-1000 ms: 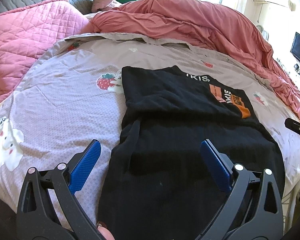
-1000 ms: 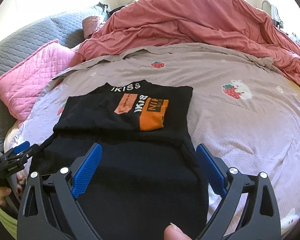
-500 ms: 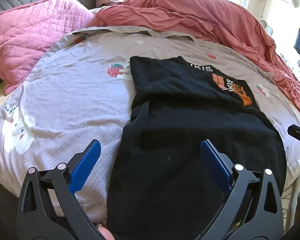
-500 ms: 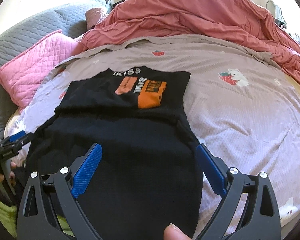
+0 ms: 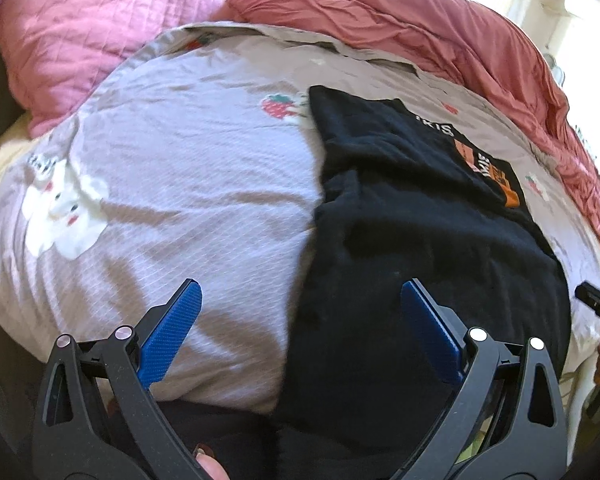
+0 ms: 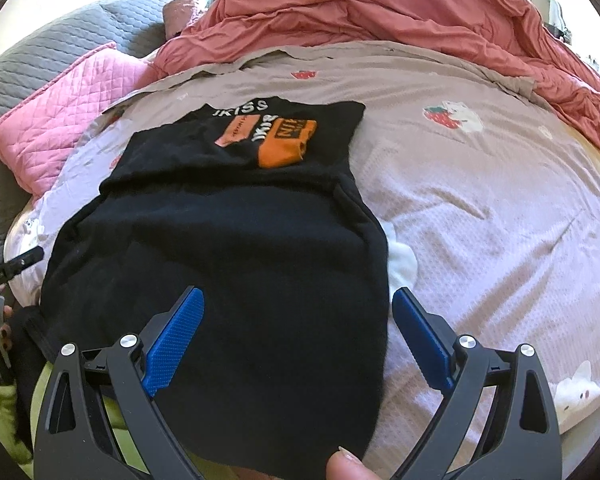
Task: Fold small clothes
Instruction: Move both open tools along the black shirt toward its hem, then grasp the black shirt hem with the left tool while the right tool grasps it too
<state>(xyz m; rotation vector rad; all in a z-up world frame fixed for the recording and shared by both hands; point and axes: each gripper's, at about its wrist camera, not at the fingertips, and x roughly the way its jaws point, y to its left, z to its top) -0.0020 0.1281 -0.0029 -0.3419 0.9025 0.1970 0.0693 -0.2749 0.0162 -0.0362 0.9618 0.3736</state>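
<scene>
A: Two hand-held grippers are in view. State of the left hand-held gripper?

B: Released. Its blue fingers stand wide apart and grasp nothing. One finger is over the bed sheet, the other over the black garment.

A: And the right hand-held gripper?

B: Also released, fingers spread, nothing between them. Its left finger is over the black fabric; its right finger is over the sheet just beside the garment's right edge.

A: Location of the garment?

B: It lies flat on the bed, lengthwise away from both cameras. The near part hangs toward the bed's front edge. The far part is doubled over onto the body, and an orange print panel with white lettering shows on it.

A: Orientation of the print?

B: In the right wrist view, one line of white letters sits at the far edge; the orange panel is just nearer, right of centre. Exact wording is partly blurred.

A: Surroundings?

B: The sheet is pale mauve with strawberry motifs and white animal figures. A red-pink duvet is bunched along the far side of the bed. A pink quilted pillow lies at the far left, touching a grey quilted cover behind it.

A: Any contact between grippers and garment?

B: Cannot tell whether the finger tips touch the cloth.
</scene>
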